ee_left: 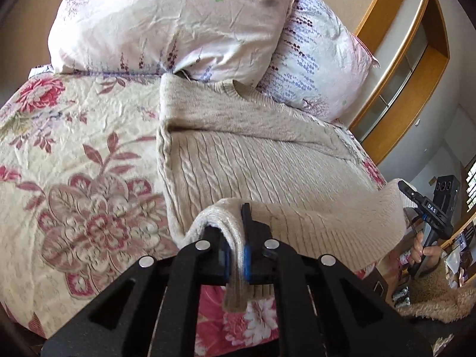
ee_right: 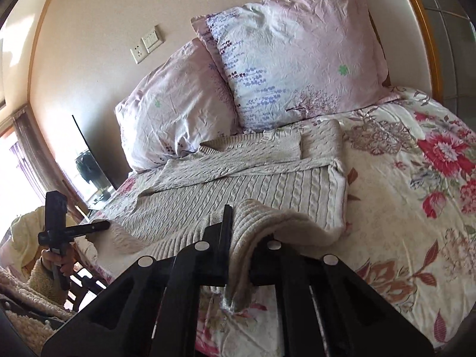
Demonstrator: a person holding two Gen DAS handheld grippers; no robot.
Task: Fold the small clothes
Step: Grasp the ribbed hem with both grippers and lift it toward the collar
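Note:
A beige cable-knit sweater (ee_left: 238, 160) lies flat on the floral bedspread (ee_left: 74, 148), collar toward the pillows, sleeves folded across its chest. My left gripper (ee_left: 236, 250) is shut on one corner of its ribbed bottom hem and holds it lifted above the bed. My right gripper (ee_right: 238, 247) is shut on the other hem corner, also lifted. The sweater (ee_right: 253, 178) shows in the right wrist view too. The hem (ee_left: 327, 226) hangs in a band between both grippers. The right gripper (ee_left: 416, 199) shows at the far right of the left wrist view, the left gripper (ee_right: 98, 226) at the left of the right wrist view.
Two pale floral pillows (ee_left: 178, 20) (ee_right: 297, 56) lean at the head of the bed. A wooden headboard and cabinet (ee_left: 410, 68) stand at the right. A wall with a socket and switch (ee_right: 147, 44) and a dark screen (ee_right: 89, 160) are at the left.

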